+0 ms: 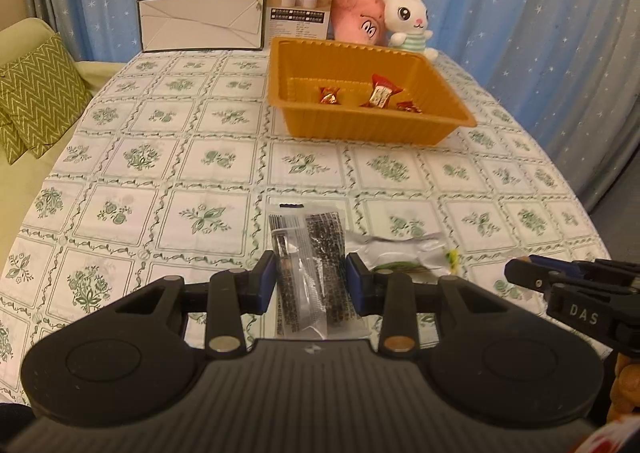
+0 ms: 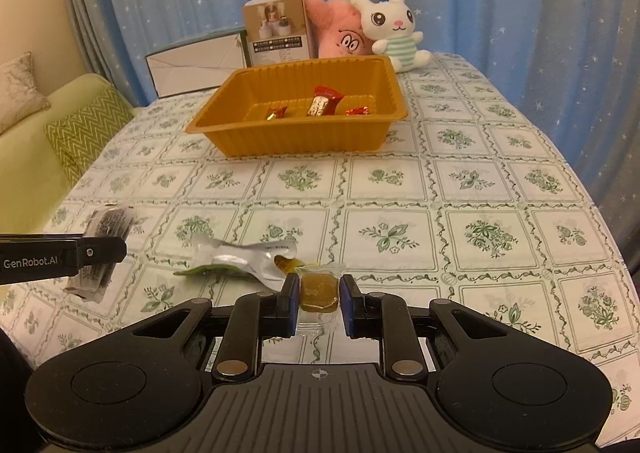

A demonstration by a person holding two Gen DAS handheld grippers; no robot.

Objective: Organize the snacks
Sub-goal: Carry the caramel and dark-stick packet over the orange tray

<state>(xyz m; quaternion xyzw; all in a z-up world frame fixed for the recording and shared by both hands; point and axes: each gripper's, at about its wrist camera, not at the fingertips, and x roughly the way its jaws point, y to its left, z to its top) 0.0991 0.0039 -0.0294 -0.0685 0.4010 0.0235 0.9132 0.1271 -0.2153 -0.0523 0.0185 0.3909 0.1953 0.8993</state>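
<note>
3 candies (tray), 2 claws.

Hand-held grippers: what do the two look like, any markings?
Both are matte black with ribbed bodies, round side caps, metal pivot studs and blue finger pads. The left hand-held gripper reads "GenRobot.AI" on its side; the right hand-held gripper shows "DAS".

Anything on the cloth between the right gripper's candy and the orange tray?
Nothing: bare tablecloth separates the candy from the orange tray, right wrist view.
</note>
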